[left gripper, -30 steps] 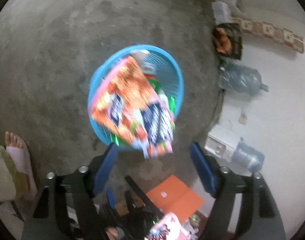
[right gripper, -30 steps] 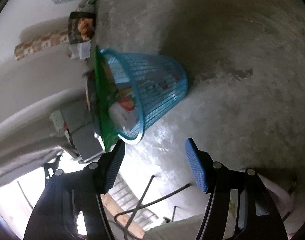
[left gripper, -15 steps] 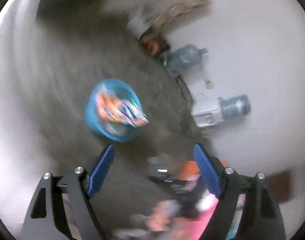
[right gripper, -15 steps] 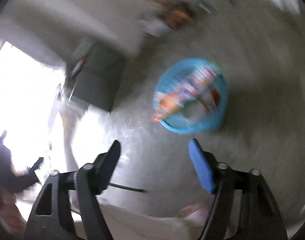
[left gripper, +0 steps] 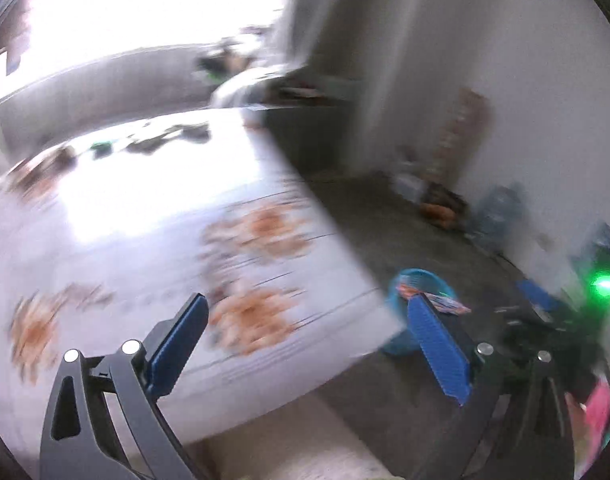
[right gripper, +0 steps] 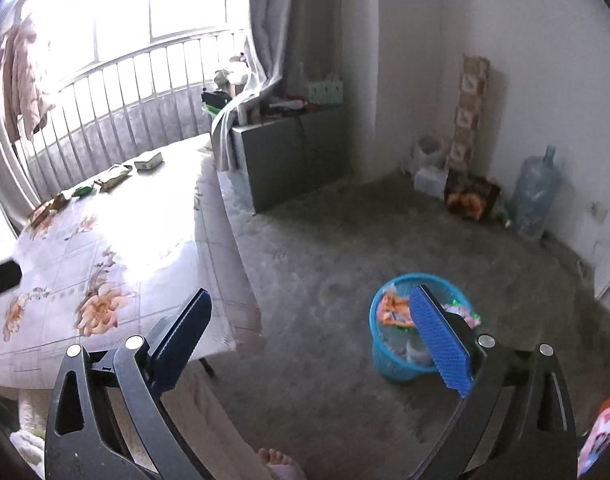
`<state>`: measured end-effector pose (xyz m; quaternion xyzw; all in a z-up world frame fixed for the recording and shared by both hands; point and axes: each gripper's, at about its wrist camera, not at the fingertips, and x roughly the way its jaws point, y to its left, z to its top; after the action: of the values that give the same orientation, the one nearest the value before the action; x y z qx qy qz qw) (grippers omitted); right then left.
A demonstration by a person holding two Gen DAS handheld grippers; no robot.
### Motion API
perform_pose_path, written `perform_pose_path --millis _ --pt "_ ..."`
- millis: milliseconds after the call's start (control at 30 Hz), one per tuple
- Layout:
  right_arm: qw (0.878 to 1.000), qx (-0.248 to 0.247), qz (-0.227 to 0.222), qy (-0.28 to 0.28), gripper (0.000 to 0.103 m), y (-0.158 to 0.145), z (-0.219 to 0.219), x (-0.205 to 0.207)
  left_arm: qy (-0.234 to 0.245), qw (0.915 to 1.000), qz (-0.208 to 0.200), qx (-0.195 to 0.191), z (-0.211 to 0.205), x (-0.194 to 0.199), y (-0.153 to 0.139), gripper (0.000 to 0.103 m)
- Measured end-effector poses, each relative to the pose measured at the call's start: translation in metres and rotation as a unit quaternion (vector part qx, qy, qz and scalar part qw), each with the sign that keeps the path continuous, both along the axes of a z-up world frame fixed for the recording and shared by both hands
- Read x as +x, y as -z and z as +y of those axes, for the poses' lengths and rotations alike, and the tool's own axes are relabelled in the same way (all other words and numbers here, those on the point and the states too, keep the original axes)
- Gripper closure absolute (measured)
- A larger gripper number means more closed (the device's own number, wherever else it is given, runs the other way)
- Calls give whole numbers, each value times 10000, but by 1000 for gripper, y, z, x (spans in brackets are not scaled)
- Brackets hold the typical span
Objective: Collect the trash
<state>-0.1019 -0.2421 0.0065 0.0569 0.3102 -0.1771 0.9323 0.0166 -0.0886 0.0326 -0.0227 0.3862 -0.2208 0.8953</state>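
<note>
basket on floor, right of table | wrappers in basket | cabinet behind table

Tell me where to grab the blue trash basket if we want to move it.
Grip the blue basket by its open top rim, one finger inside and one outside, coming straight down from above. It stands upright on the floor, and its mesh wall is too wide to straddle. Wrappers crowd the rim, so pick a clear stretch.

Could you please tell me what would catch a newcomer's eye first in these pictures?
Probably the blue basket on the grey floor, stuffed with bright wrappers, partly behind the right hand-held gripper. Next, the sunlit floral tablecloth at left below the window. Both hand-held grippers, left included, are open and empty.
</note>
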Motion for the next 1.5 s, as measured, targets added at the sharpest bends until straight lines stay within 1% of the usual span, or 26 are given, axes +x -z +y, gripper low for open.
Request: perform_pose_path --millis 67,133,200,267,300,367,433,500,667,800,933,1100,1500 --pt "9998 -144 -63 -88 8 -5 8 0 -368 9992 -14 175 10 0 6 5" --pt "9995 -300 -48 -103 8 -7 16 2 -616 9969 -123 472 14 1 9 5" --pt "9988 -439 23 -195 8 -6 26 4 -980 9901 -336 947 17 1 10 5" --pt "9978 -564 152 -329 8 -2 36 10 -1119 9868 -370 1111 24 4 12 5" --pt "9966 -662 259 -409 8 1 41 12 -1153 9863 -332 1136 28 3 11 5" --pt "9939 -901 405 -481 8 6 48 15 -1216 9856 -113 1172 33 6 13 5" --pt "9913 -1068 501 -584 8 10 55 18 -1408 9824 99 1225 39 6 17 5" --pt "9900 -1087 587 -674 8 12 60 19 -1759 9749 178 1355 46 5 21 5" --pt "9889 -921 689 -940 8 15 69 26 -2158 9688 378 1157 62 -1 22 5" --pt "9886 -858 736 -991 8 17 77 29 -2342 9642 493 1146 70 0 24 5" --pt "9897 -712 782 -962 8 19 78 28 -2358 9627 471 1237 71 -1 24 6" --pt "9900 -696 794 -935 8 18 80 28 -2325 9618 444 1378 70 2 25 5" --pt "9898 -730 788 -938 8 17 85 29 -2547 9551 506 1428 77 4 24 6"
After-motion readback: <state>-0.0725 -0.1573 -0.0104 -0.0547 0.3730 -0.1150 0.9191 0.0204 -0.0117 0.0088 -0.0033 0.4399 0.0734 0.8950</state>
